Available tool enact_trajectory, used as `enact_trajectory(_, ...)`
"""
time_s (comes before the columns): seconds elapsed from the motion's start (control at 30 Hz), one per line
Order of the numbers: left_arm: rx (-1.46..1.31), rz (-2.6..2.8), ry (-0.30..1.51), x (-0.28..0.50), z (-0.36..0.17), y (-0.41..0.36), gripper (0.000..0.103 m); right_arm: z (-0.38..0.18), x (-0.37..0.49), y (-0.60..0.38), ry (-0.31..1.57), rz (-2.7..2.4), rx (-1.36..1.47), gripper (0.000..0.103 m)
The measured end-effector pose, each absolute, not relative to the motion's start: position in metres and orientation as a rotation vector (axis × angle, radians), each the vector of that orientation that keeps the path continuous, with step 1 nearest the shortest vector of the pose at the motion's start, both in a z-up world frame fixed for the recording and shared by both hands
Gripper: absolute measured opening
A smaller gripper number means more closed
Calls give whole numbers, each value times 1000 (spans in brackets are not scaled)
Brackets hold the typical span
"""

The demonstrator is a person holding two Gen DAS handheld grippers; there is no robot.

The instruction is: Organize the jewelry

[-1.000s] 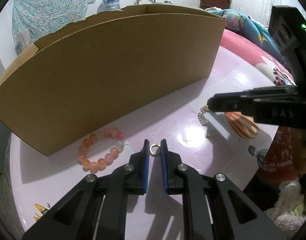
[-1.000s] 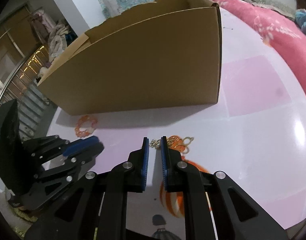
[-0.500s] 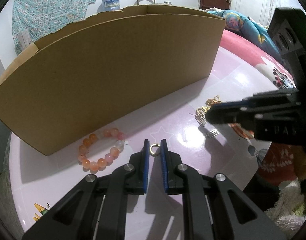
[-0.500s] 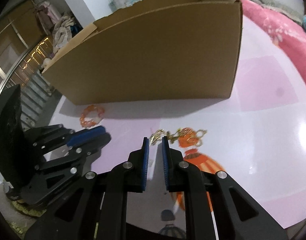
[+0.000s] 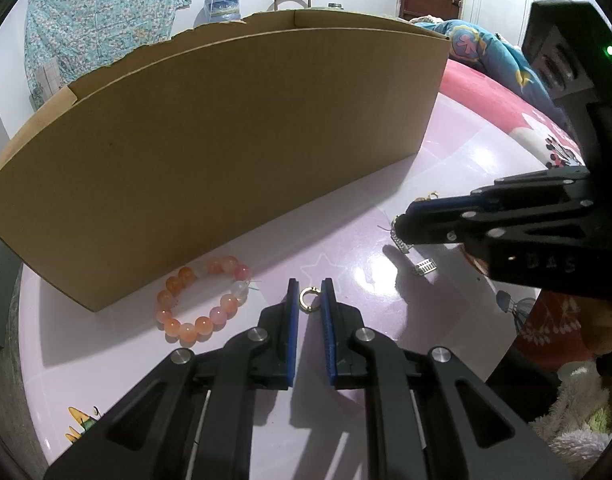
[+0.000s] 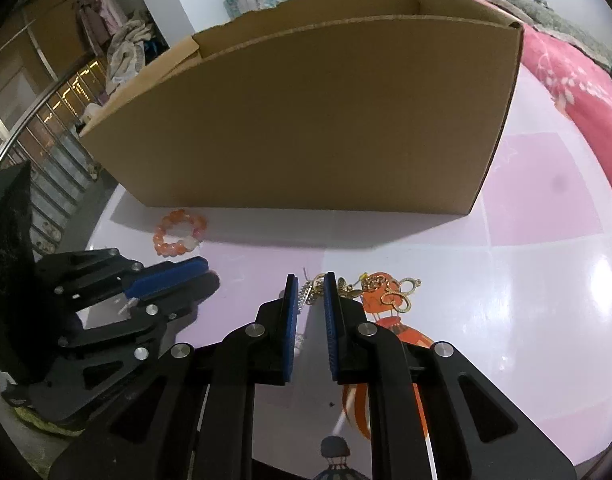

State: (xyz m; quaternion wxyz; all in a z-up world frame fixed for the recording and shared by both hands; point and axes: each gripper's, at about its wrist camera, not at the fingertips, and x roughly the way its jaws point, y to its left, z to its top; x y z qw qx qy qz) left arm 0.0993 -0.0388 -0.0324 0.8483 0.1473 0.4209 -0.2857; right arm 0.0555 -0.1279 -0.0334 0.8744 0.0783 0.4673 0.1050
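Gold ring (image 5: pixel 308 299) between left tool (image 5: pixel 309 300) tips

Glossy pink tabletop (image 5: pixel 446 184), mirror-slick. Matt brown corrugated cardboard box (image 5: pixel 225 140). Polished translucent bead bracelet (image 5: pixel 203 305). Shiny gold metal ring (image 5: pixel 308 298). Matt black plastic left gripper (image 5: pixel 309 292).

A small gold ring (image 5: pixel 308 299) sits between the left gripper's (image 5: pixel 308 300) blue pads. A bead bracelet (image 5: pixel 203 304) lies beside the cardboard box (image 5: pixel 225 152).

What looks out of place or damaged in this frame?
The cardboard box has a ragged, torn top edge at its back wall. The bead bracelet, small gold ring and gold pendants lie loose on the table, outside it.
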Motion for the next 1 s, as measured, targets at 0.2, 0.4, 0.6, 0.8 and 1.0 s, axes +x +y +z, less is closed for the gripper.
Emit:
enact_trajectory(0.2, 314, -601, 889, 99, -32, -39, 11, -41, 54, -123, 991, 263, 204, 13)
enact_trajectory(0.4, 314, -597, 891, 99, -31, -39, 11, -47, 61, -116, 1009, 372, 303, 13)
enact_trajectory(0.6, 311, -594, 890, 98, -31, -39, 11, -35, 49, -129, 968, 307, 262, 13)
enact_trajectory(0.8, 312, -594, 889, 98, -31, -40, 11, -40, 52, -135, 981, 240, 215, 13)
enact_trajectory(1.0, 313, -594, 888, 98, -32, -41, 11, -40, 61, -147, 957, 180, 226, 13)
